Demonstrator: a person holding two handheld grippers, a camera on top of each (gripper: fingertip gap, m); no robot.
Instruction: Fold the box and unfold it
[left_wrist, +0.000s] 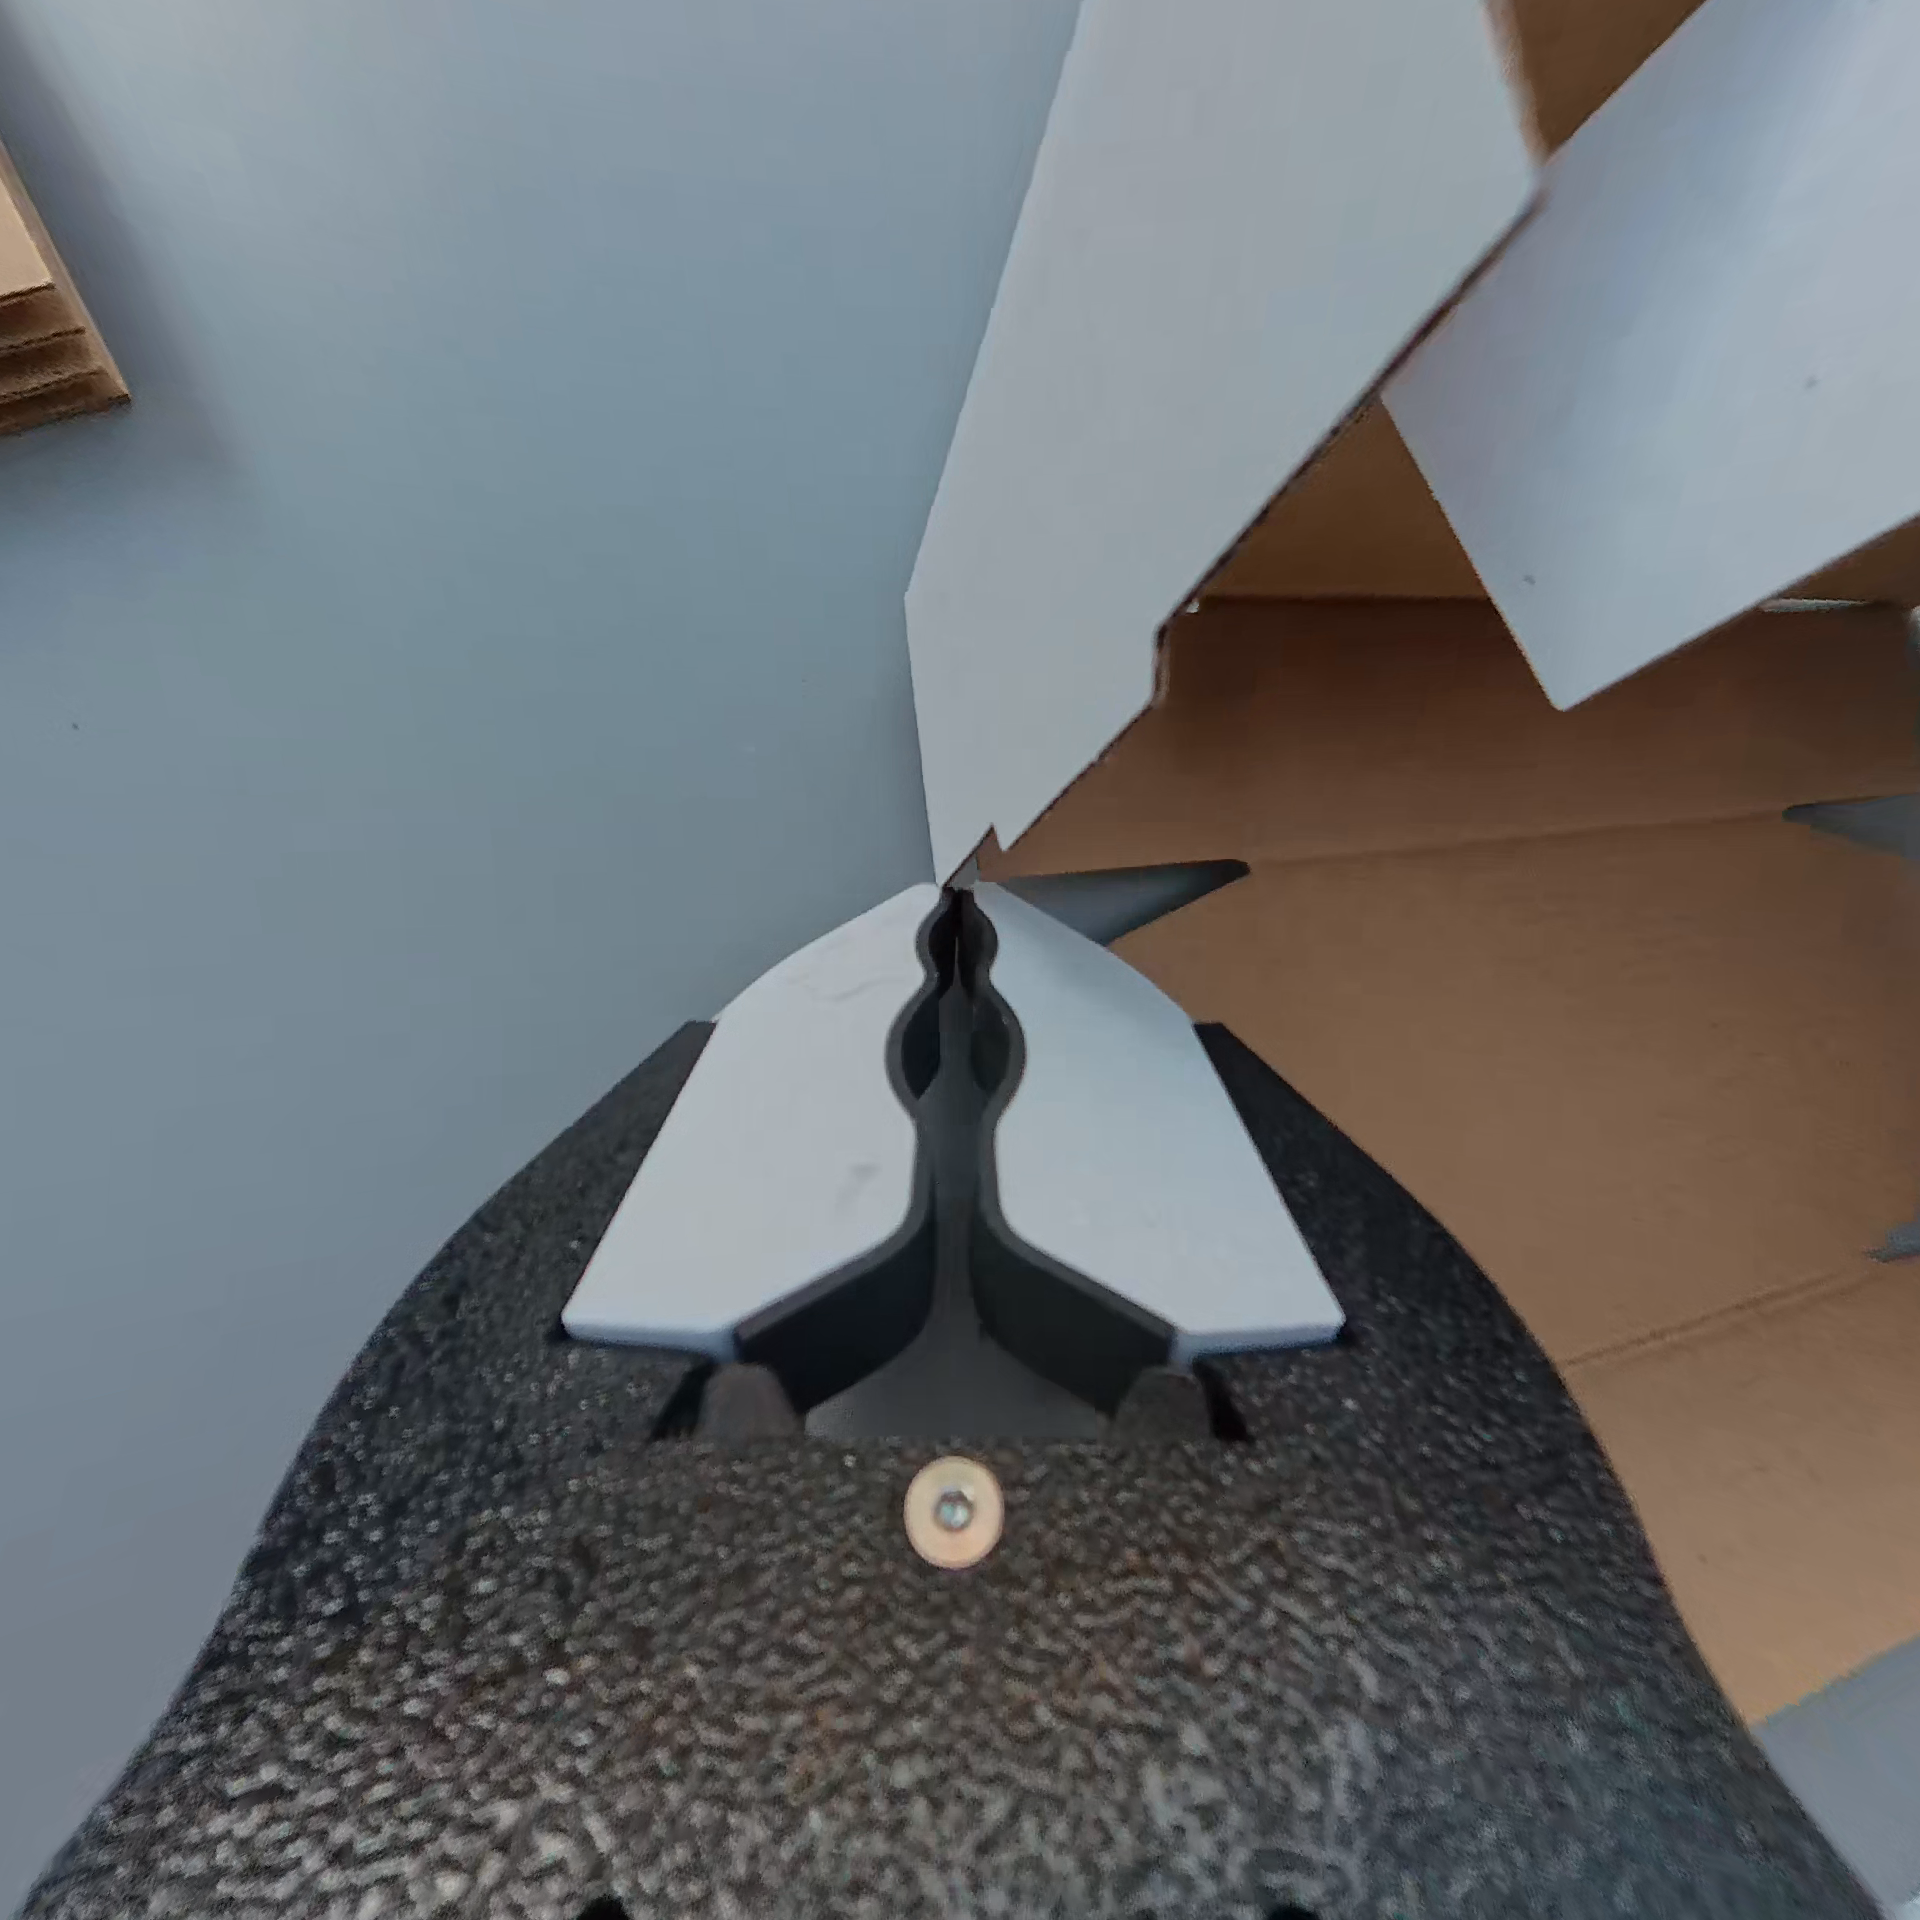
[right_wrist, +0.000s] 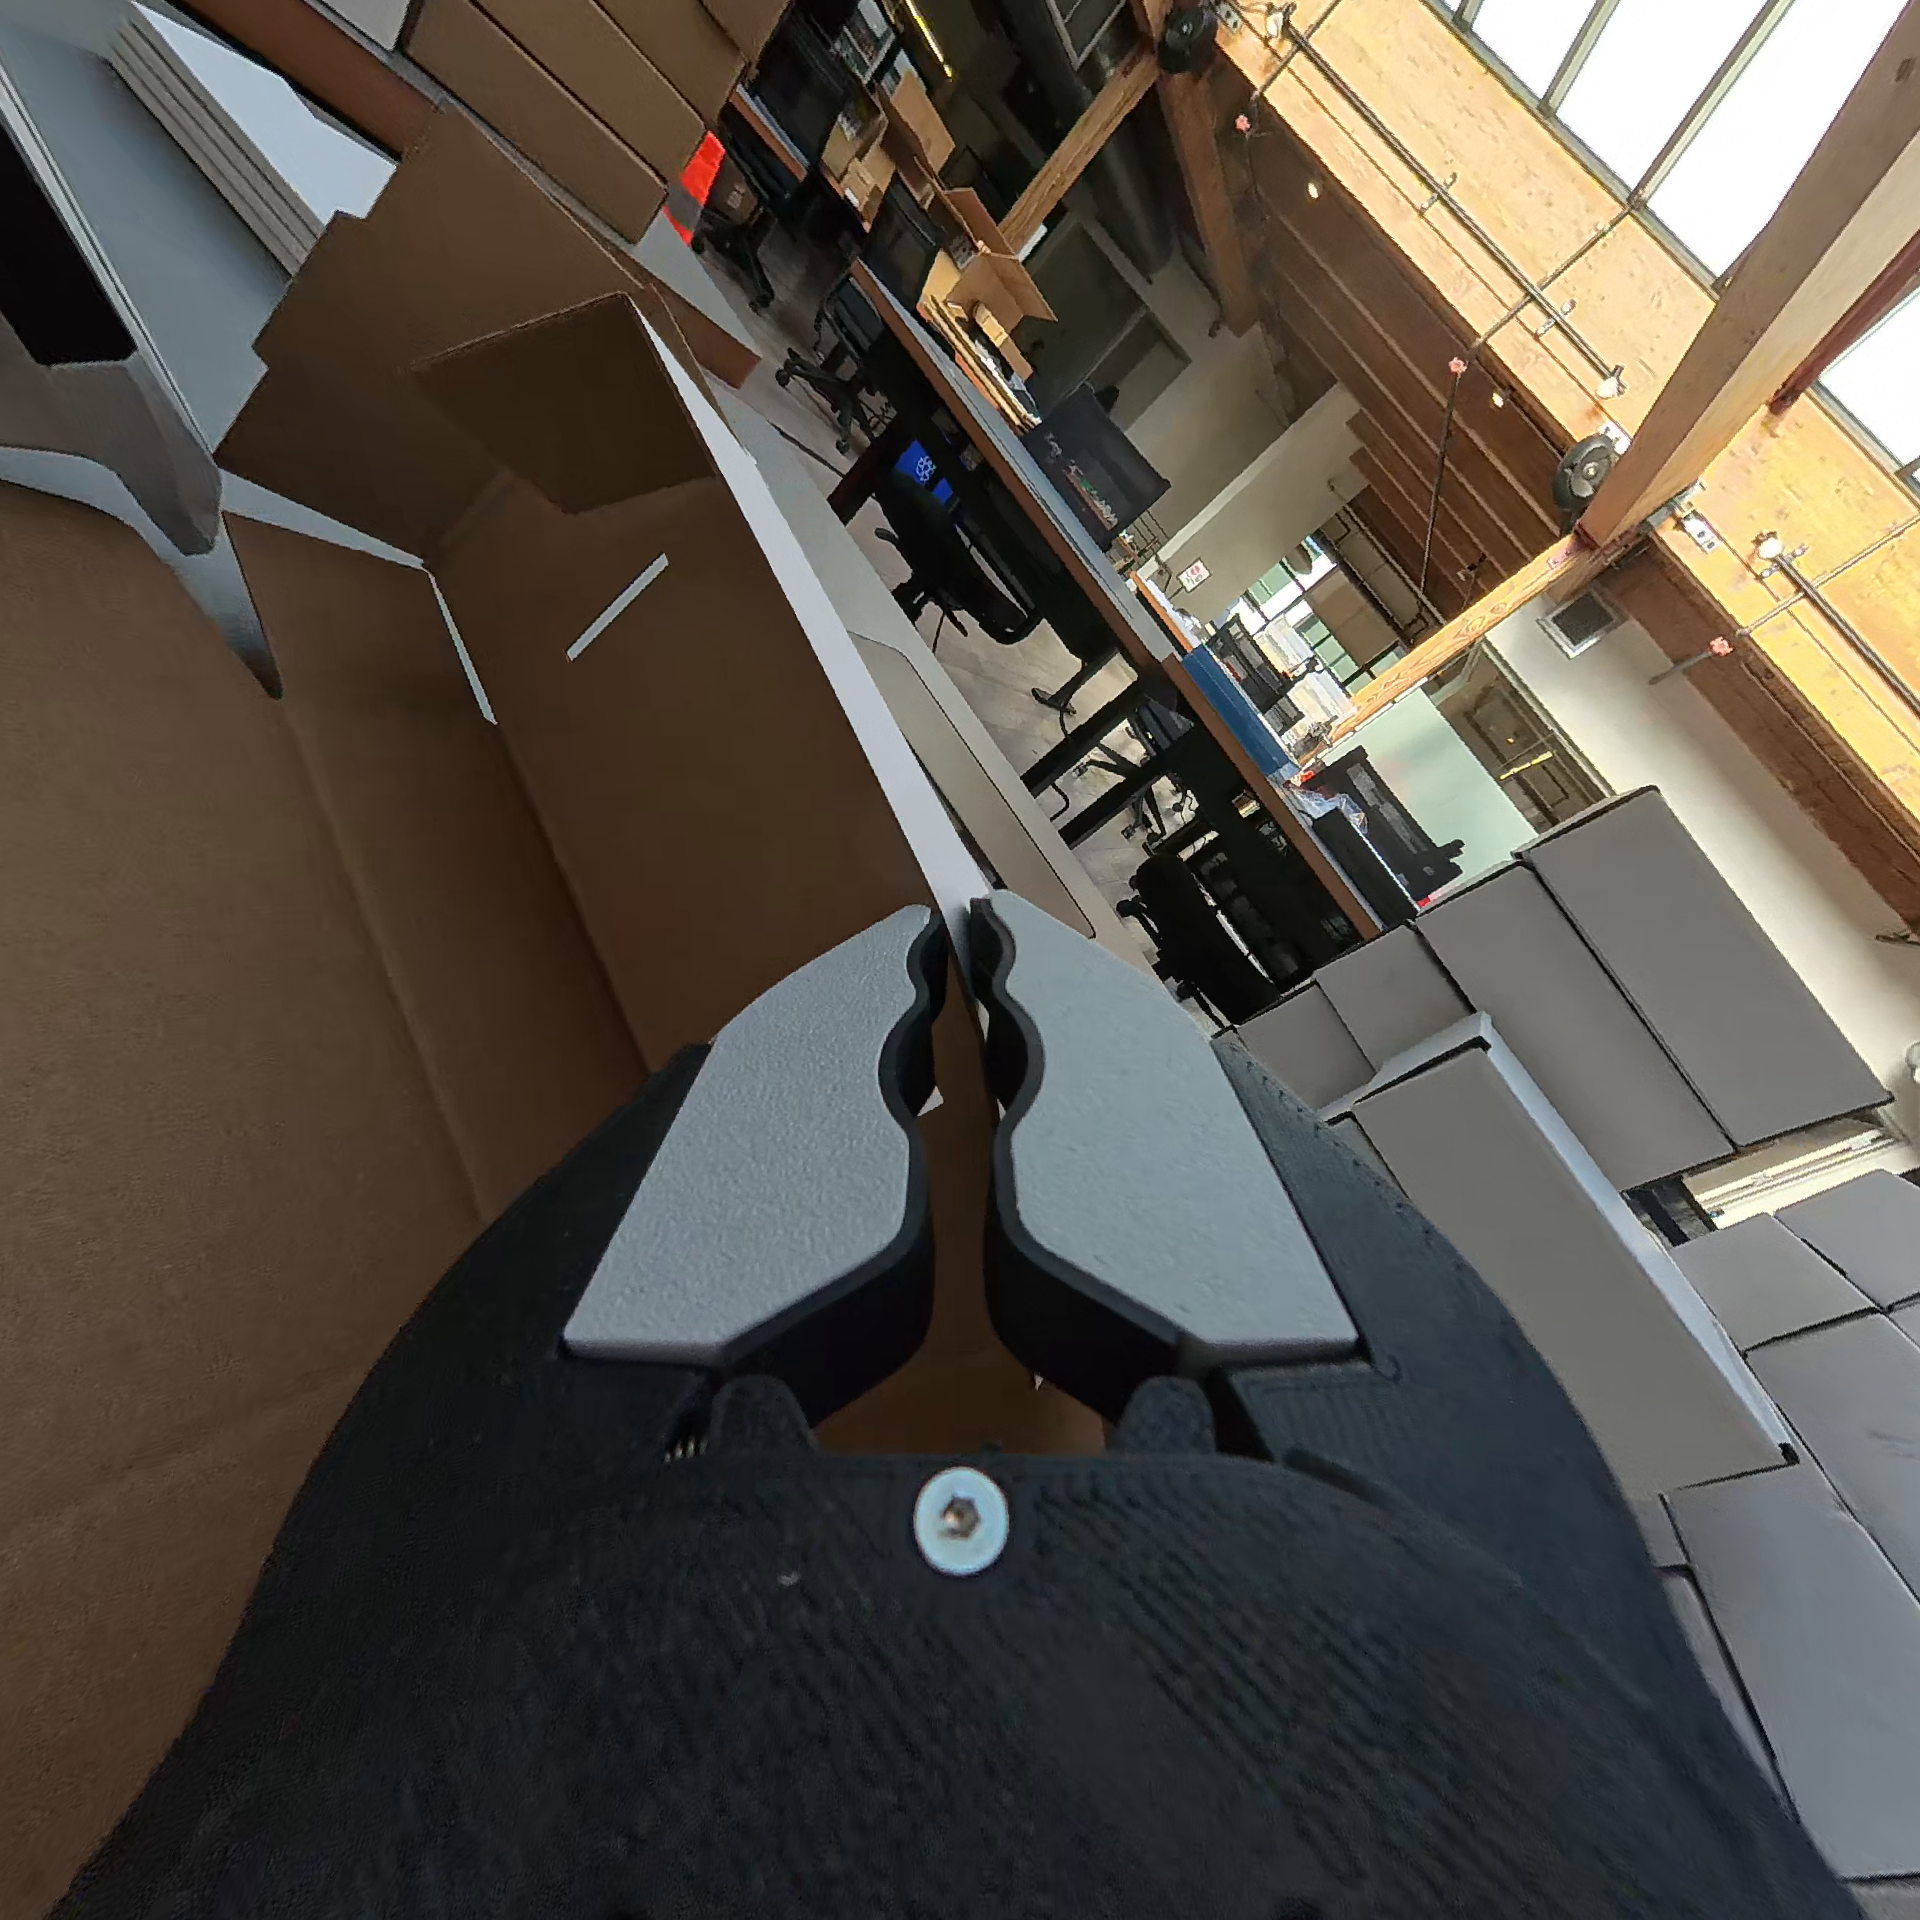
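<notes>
The box is a large cardboard sheet, white outside and brown inside (left_wrist: 1507, 1039), partly opened out on a grey-blue table (left_wrist: 468, 623). My left gripper (left_wrist: 958, 909) is shut, its tips pinching the lower corner of a raised white flap (left_wrist: 1195, 416). A second white flap (left_wrist: 1683, 395) hangs over the brown inside at the right. In the right wrist view my right gripper (right_wrist: 961, 935) is shut on the white top edge of an upright brown side wall (right_wrist: 707, 748). The box floor (right_wrist: 208, 1039) stretches to the left of it.
A stack of brown cardboard sheets (left_wrist: 42, 332) lies at the table's left edge. Several closed grey-white boxes (right_wrist: 1662, 987) are stacked to the right. Brown boxes (right_wrist: 582, 114) stand behind, with desks and office chairs (right_wrist: 987, 582) beyond.
</notes>
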